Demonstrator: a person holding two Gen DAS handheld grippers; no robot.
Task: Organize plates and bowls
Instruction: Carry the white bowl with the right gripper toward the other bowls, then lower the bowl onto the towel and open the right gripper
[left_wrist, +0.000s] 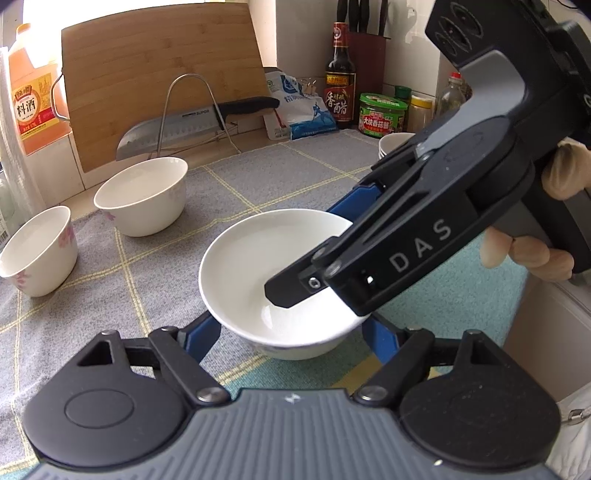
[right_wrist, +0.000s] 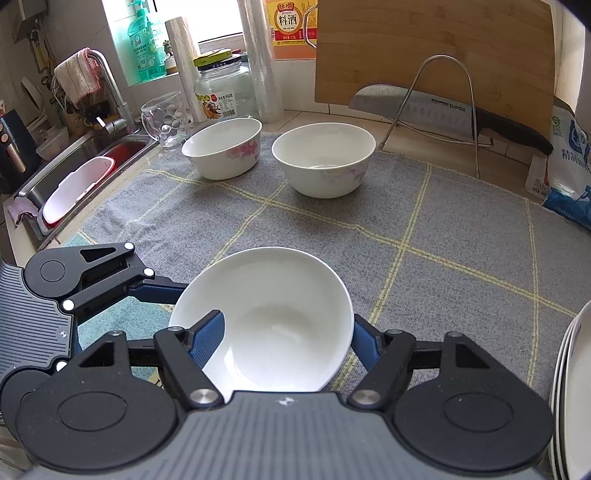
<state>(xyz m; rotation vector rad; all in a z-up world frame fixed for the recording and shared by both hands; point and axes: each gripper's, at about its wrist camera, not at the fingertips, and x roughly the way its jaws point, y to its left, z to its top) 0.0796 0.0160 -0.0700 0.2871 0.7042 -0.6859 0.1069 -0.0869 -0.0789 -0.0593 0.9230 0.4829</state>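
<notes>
Left tongs (left_wrist: 291, 328) flank the white bowl (left_wrist: 251, 258) from outside, one finger at each side of its wall; whether the pads press on it cannot be told. Right tongs (right_wrist: 286, 339) straddle the bowl's wall with their jaws apart, one finger down in the hollow and the other outside, and no firm clamp shows. The bowl sits at the near edge of the grey checked cloth (right_wrist: 461, 229) that covers the bench (right_wrist: 424, 144). A stack of plates (right_wrist: 576, 387) stands just to the right. Farther back, two flowered bowls (right_wrist: 321, 158) wait side by side, apart from each other, and beyond them a knife (right_wrist: 443, 107) rests on a rack before the cutting board (right_wrist: 424, 48). This looks like the gathering step, so the next move probably calls for one sure grip on the rim before the bowl is nested with the others.
</notes>
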